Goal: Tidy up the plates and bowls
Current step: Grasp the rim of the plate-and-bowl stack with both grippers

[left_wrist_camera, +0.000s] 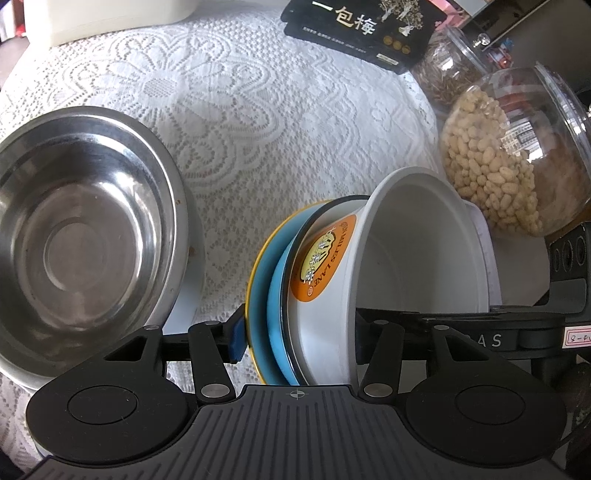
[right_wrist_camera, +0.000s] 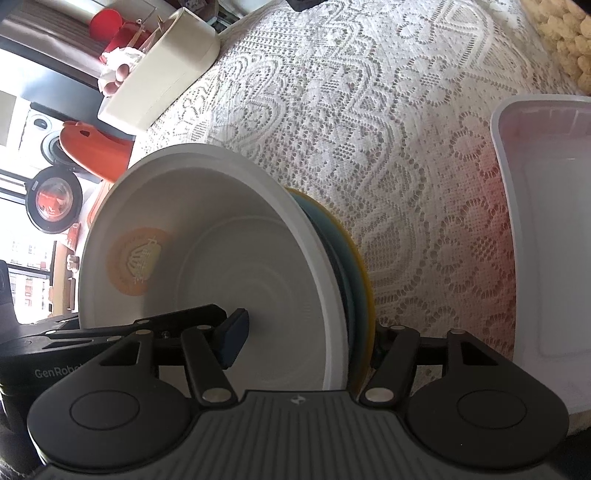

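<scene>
A white bowl [left_wrist_camera: 406,266] with an orange label is nested in a blue dish [left_wrist_camera: 275,314] and a yellow-rimmed plate [left_wrist_camera: 258,266]. The stack is tipped on its side above the lace cloth. My right gripper [right_wrist_camera: 306,343] is shut on it, with one finger inside the white bowl [right_wrist_camera: 221,258] and the other behind the yellow plate [right_wrist_camera: 364,266]. My left gripper [left_wrist_camera: 297,336] straddles the same stack with its jaws wide; its blue pad sits just beside the yellow rim. A steel bowl [left_wrist_camera: 85,229] rests on the cloth to the left.
A jar of peanuts [left_wrist_camera: 491,155], a second jar [left_wrist_camera: 443,70] and a black packet [left_wrist_camera: 354,26] stand at the back right. A translucent plastic tub [right_wrist_camera: 546,221] sits to the right and a cream box [right_wrist_camera: 162,74] at the table's far edge.
</scene>
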`<state>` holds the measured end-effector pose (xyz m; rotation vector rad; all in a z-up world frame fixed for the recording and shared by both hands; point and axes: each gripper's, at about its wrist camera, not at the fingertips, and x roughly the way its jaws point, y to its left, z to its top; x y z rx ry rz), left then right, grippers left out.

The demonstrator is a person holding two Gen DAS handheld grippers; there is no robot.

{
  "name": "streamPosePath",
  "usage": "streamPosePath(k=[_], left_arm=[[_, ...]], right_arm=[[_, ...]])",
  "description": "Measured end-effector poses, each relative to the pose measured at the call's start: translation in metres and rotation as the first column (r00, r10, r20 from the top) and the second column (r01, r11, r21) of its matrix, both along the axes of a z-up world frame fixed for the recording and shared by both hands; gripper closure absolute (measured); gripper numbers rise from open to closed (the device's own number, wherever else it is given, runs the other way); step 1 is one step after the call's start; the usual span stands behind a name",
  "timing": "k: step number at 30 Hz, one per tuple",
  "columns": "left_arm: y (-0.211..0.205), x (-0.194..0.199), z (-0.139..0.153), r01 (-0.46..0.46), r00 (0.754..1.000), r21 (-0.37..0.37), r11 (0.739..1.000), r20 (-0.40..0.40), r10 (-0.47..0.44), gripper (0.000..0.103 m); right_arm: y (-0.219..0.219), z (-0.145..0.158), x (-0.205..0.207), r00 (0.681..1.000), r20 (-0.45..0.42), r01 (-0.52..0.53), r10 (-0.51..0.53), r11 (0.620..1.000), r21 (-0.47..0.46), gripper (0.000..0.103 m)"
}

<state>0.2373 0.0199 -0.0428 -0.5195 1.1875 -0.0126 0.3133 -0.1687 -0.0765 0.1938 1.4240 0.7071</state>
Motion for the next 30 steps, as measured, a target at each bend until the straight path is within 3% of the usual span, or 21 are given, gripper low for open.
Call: streamPosePath(k=[11,30], left_arm=[[0.002,-0.003,0.003,-0.006,1.000,-0.002,1.000,0.004,0.006,0.048],[0.018,-0.004,0.046,-0.025,0.992,-0.002,1.000,0.127,0.025,0.048]], right_arm=[[0.004,0.004,-0.002,1.000,-0.018,0.012,-0.012,1.000,-0.001,0.039],[0.020,0.059,0.003,0.995,0.097,0.015,-0.017,1.000,0.022,0.039]])
